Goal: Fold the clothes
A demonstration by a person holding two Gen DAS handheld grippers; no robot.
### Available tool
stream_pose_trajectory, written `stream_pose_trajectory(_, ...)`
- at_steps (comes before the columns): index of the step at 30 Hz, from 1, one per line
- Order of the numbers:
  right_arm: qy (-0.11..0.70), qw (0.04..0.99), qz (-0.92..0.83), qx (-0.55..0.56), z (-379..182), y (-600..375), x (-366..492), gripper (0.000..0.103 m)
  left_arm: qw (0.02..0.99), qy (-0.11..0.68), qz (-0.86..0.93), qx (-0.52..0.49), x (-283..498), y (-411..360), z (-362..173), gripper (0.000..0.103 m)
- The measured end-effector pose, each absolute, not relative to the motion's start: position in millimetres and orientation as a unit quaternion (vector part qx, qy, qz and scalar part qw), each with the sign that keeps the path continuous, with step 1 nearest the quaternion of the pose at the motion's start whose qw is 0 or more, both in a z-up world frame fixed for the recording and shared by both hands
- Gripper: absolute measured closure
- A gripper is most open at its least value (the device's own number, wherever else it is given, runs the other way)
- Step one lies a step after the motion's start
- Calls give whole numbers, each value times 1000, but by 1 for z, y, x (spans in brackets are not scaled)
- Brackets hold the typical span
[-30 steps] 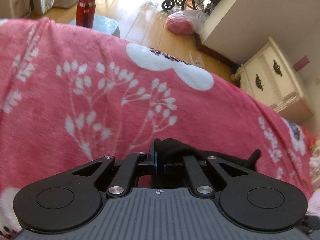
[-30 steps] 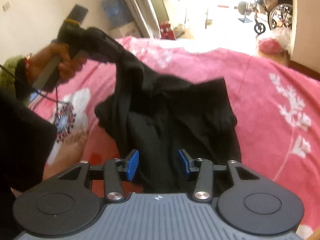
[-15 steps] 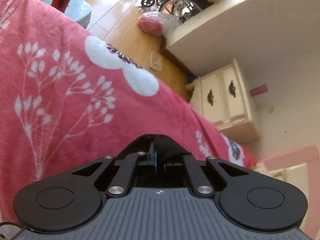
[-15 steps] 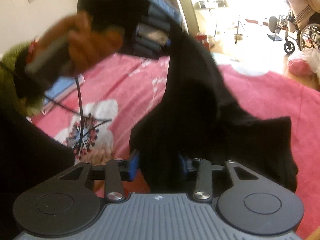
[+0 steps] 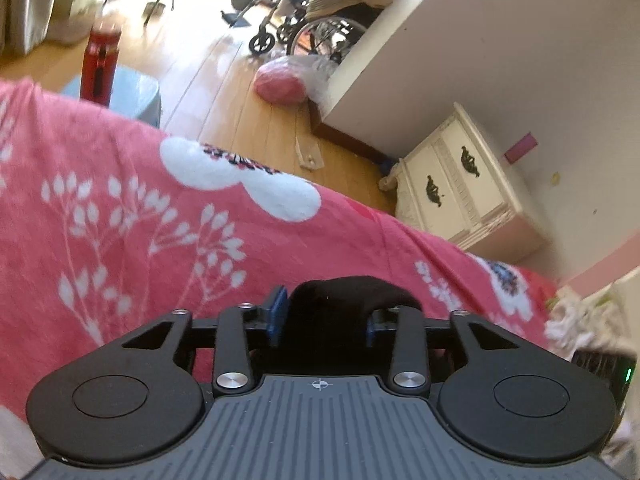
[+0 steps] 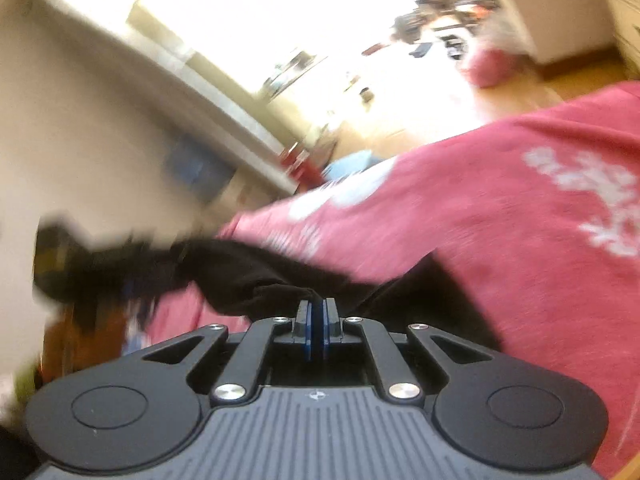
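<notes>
barely begun: right claw (image 6: 316, 322) clenched on the crumpled black cloth garment (image 6: 256, 276), left claw (image 5: 322, 316) just opening, released around a bunch; folding remains.

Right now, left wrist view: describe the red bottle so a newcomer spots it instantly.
Start at the pink floral blanket filling the lower left, then follow its far edge to the upper left. There a pale blue stool stands on the wooden floor, and the red bottle stands upright on it, the only tall red cylinder around.
</notes>
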State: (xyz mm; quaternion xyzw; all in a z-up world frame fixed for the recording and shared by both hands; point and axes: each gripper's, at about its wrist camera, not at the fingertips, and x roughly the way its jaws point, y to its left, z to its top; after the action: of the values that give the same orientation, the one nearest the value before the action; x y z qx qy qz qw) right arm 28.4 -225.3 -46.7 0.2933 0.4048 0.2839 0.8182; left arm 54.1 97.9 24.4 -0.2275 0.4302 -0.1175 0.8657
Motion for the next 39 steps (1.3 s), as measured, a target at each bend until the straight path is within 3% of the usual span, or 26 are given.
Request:
stream_pose_trajectory(6, 398, 815, 216, 362, -64, -269, 47, 100, 875, 438, -107, -175, 53, 88, 17, 57)
stream_pose_trajectory(13, 385, 787, 188, 443, -73, -306, 59, 100, 899, 427, -84, -43, 47, 69, 16, 51)
stream_pose_trajectory(17, 412, 789, 224, 396, -61, -294, 49, 95, 908, 413, -70, 12, 42, 63, 17, 50)
stream_pose_trajectory(18, 423, 792, 232, 374, -59, -289, 44, 87, 910, 409, -70, 15, 40, 63, 19, 50)
stream_pose_trajectory(19, 435, 794, 239, 351, -56, -284, 39, 72, 912, 404, -72, 16, 39, 63, 21, 50)
stream_pose_trajectory(21, 456, 797, 253, 306, -53, -272, 25, 57, 916, 390, -94, 18, 34, 61, 26, 50)
stream_pose_trajectory(26, 494, 796, 269, 223, -52, -257, -11, 57, 901, 387, -190, 50, 21, 33, 27, 49)
stream_pose_trajectory(29, 506, 794, 271, 203, -55, -253, -24, 58, 882, 395, -244, 76, 10, 12, 18, 49)
stream_pose_trajectory(32, 523, 792, 261, 176, -67, -244, -27, 66, 864, 405, -281, 100, 0, -6, 6, 49)
stream_pose_trajectory(34, 525, 789, 267, 174, -73, -238, -24, 94, 853, 409, -302, 116, -7, -17, -1, 49)
stream_pose_trajectory(39, 493, 785, 291, 238, -58, -241, -10, 99, 838, 404, -337, 147, -18, -33, -7, 43)
